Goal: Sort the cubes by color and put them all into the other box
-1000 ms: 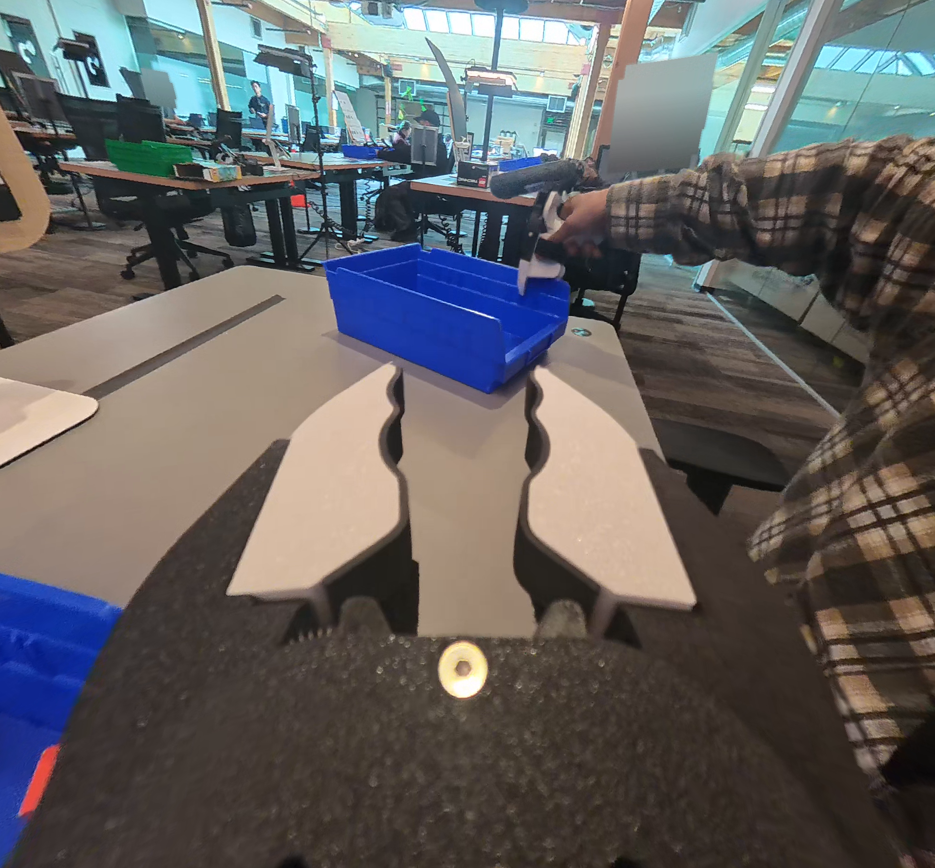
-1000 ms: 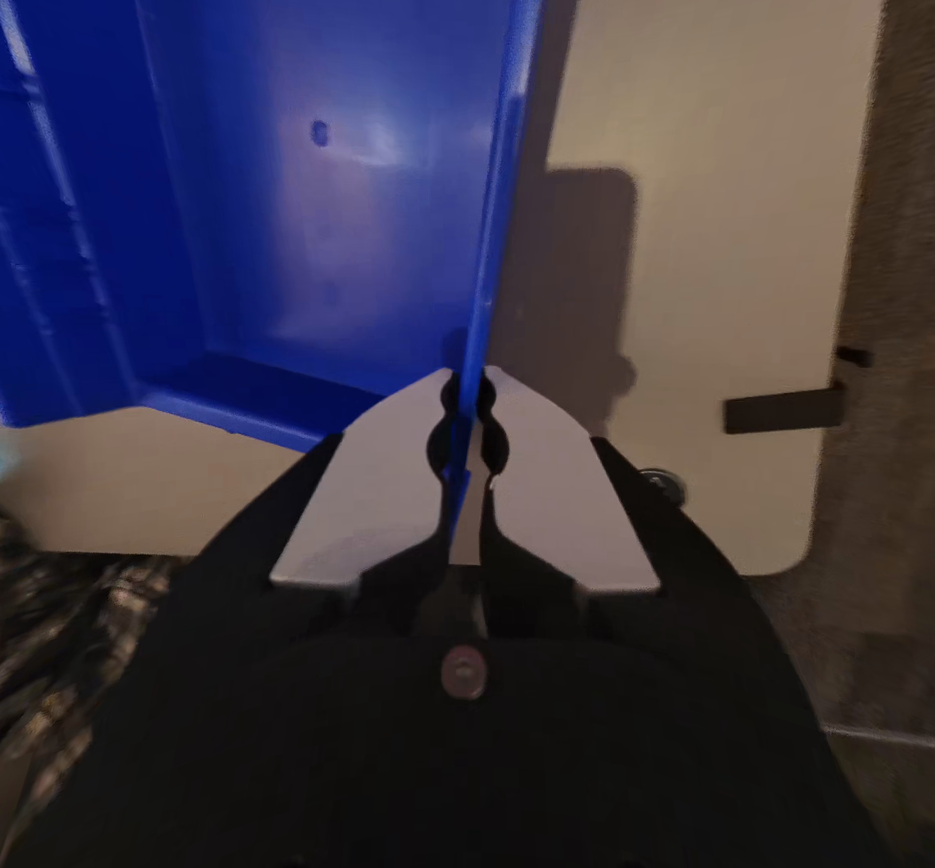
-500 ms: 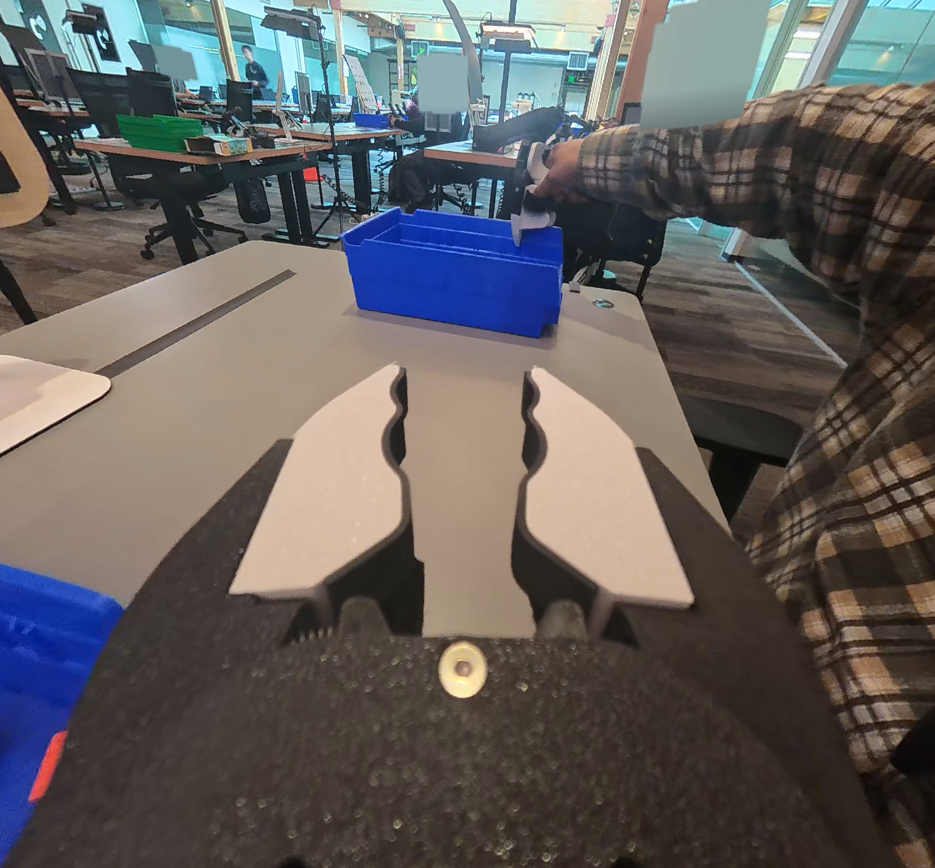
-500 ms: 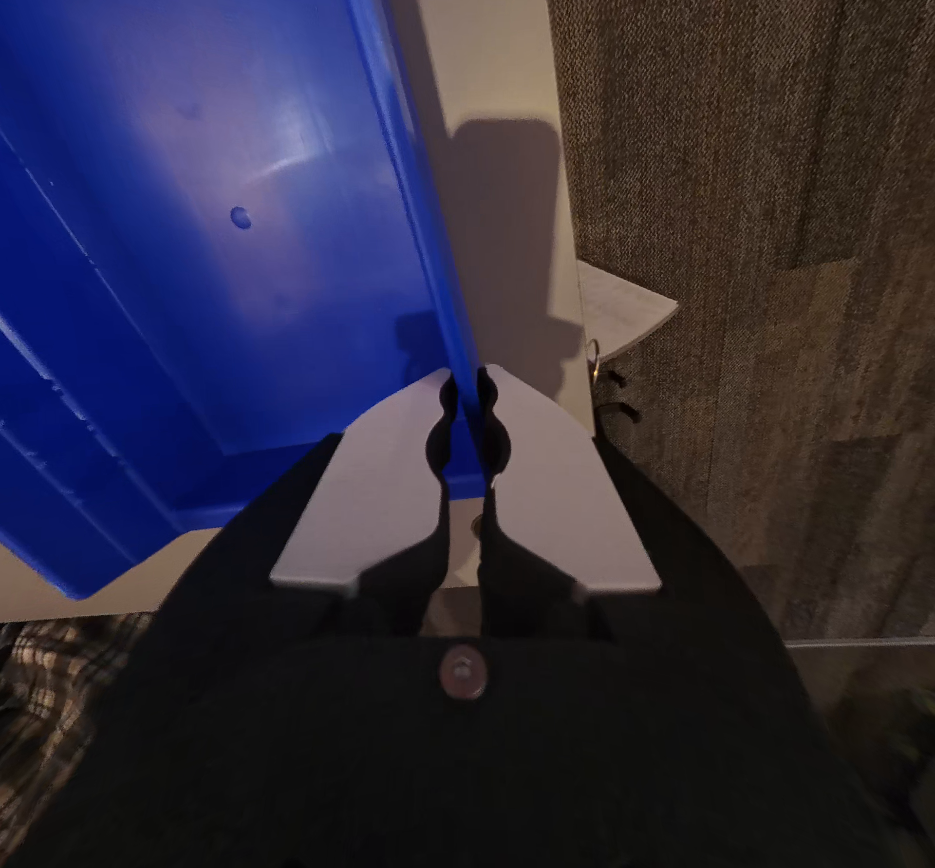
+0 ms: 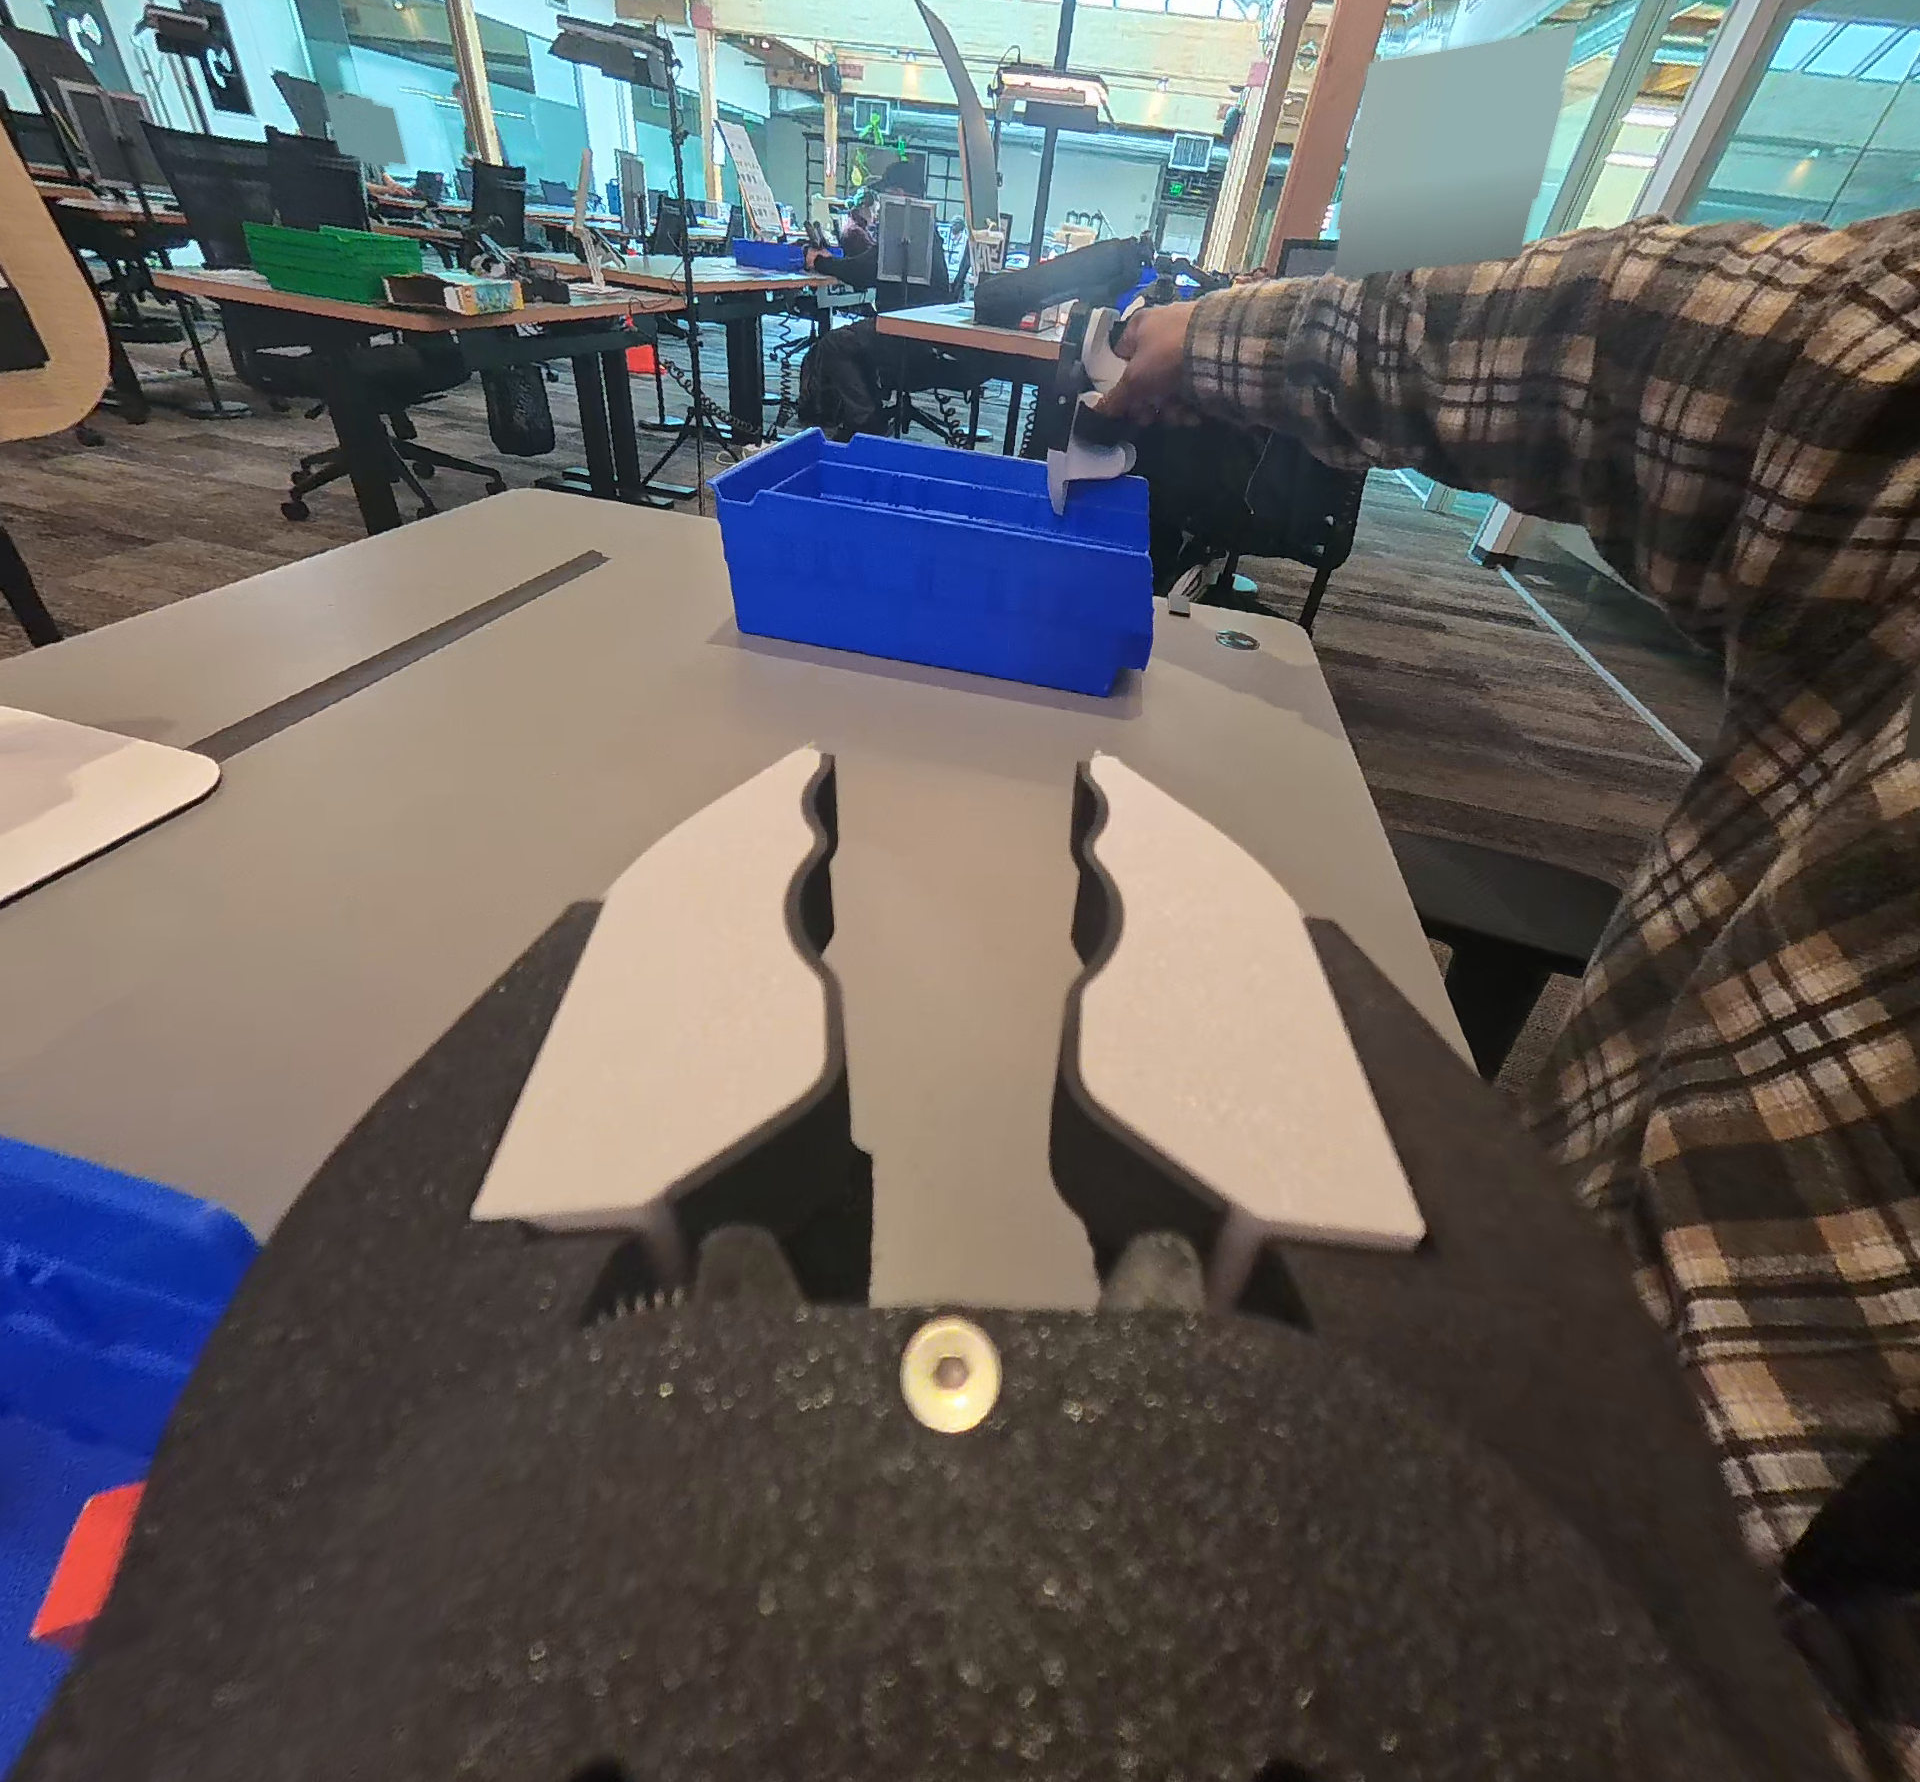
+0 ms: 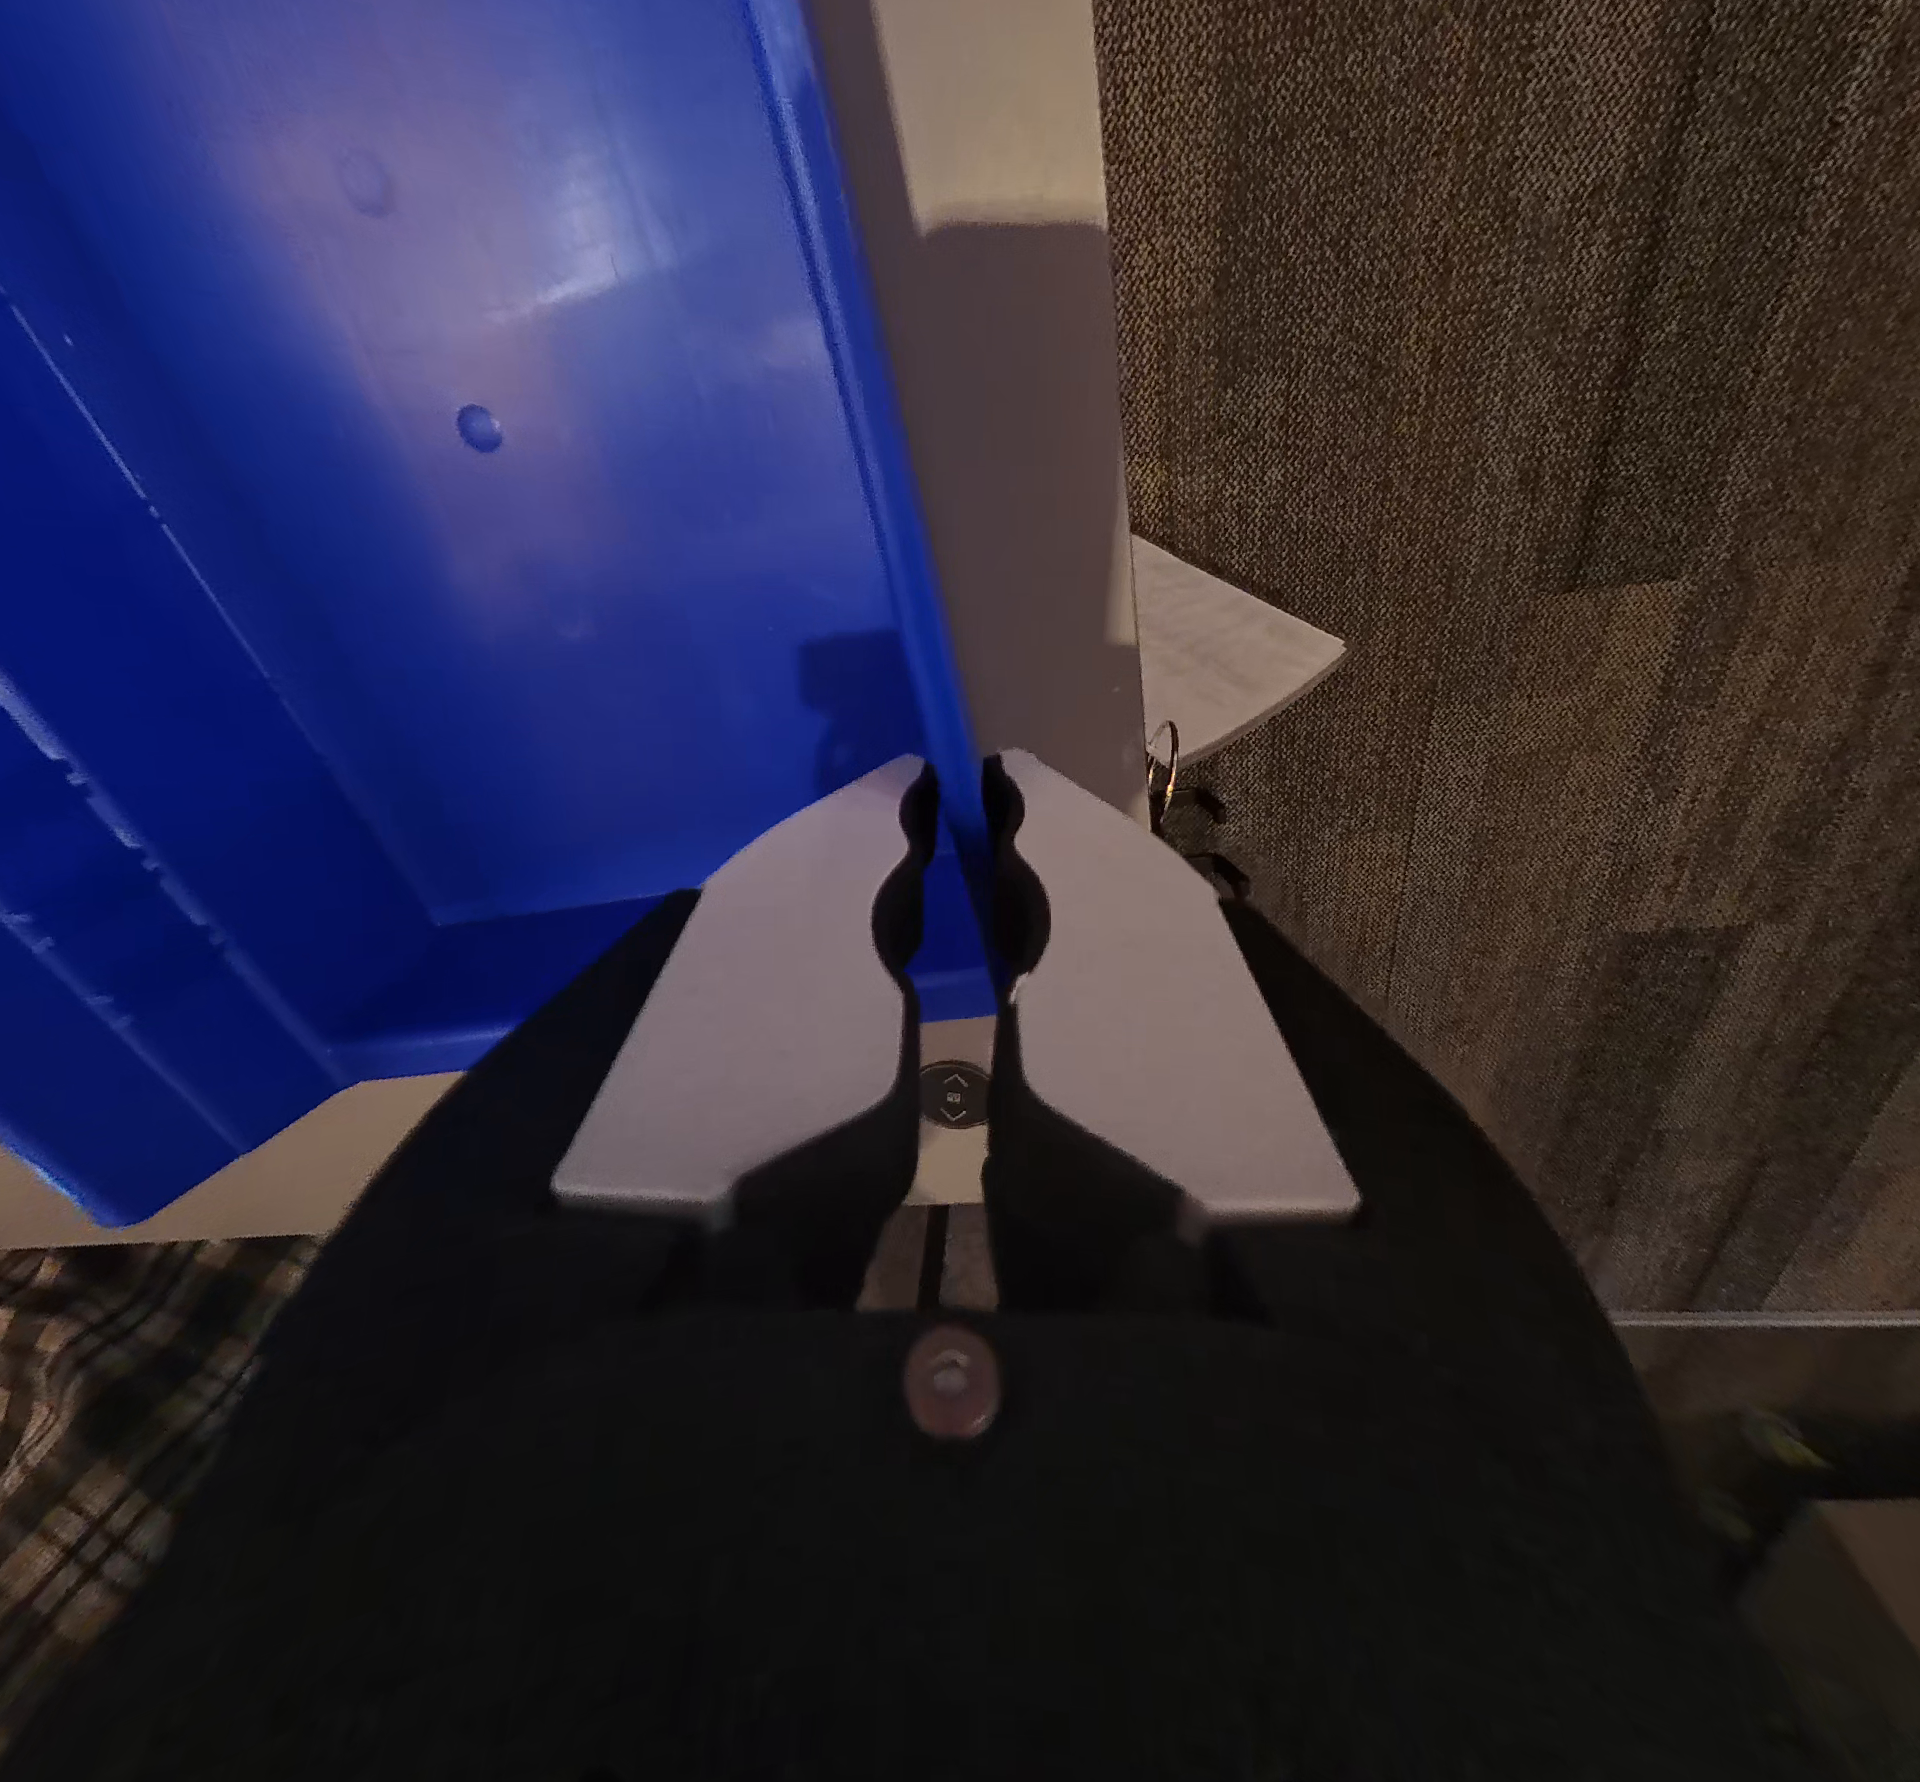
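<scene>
The blue box (image 6: pixel 436 485) looks like glossy moulded plastic (smooth inside); the table (image 5: pixel 436 859) is matt grey, the sleeve (image 5: pixel 1558 402) woven plaid cloth.

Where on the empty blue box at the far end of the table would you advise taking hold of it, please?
On the thin upright side wall near its corner, from above, one finger inside and one outside. The blue box is open-topped and its rim is narrow enough to pinch. The right gripper is shut on that wall this way; the left gripper is open.
</scene>
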Demonstrator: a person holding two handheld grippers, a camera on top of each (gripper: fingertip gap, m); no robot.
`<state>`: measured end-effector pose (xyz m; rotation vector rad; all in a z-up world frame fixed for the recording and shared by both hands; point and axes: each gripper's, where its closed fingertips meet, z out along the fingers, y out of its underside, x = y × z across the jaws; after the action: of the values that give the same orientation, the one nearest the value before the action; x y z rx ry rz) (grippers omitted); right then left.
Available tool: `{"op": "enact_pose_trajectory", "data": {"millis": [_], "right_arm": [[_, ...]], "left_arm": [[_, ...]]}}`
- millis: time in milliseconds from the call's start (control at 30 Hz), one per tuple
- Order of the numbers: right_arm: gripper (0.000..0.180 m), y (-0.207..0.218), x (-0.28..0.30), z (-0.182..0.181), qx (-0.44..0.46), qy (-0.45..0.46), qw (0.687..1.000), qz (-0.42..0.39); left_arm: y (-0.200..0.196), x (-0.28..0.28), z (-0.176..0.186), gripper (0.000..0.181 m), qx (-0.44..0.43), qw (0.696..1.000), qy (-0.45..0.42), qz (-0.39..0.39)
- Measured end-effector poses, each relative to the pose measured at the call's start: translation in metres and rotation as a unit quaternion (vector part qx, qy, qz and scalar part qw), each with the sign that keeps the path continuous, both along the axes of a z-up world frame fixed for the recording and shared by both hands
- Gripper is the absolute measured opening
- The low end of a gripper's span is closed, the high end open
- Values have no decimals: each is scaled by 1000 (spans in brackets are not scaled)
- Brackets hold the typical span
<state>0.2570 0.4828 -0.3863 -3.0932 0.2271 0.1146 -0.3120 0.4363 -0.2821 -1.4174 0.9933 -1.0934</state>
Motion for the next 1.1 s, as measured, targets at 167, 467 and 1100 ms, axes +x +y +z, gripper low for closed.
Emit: {"op": "enact_pose_trajectory", "data": {"millis": [167, 467, 1100], "right_arm": [[50, -5, 5, 6, 2, -37, 999, 18], [88, 36, -69, 150, 293, -79, 947, 107], [92, 81, -409, 54, 602, 152, 723, 301]], "left_arm": [[0, -1, 2, 43, 4, 1000, -3, 3], [5, -8, 12, 58, 32, 999, -16, 31], [103, -266, 12, 71, -110, 862, 203, 452]]}}
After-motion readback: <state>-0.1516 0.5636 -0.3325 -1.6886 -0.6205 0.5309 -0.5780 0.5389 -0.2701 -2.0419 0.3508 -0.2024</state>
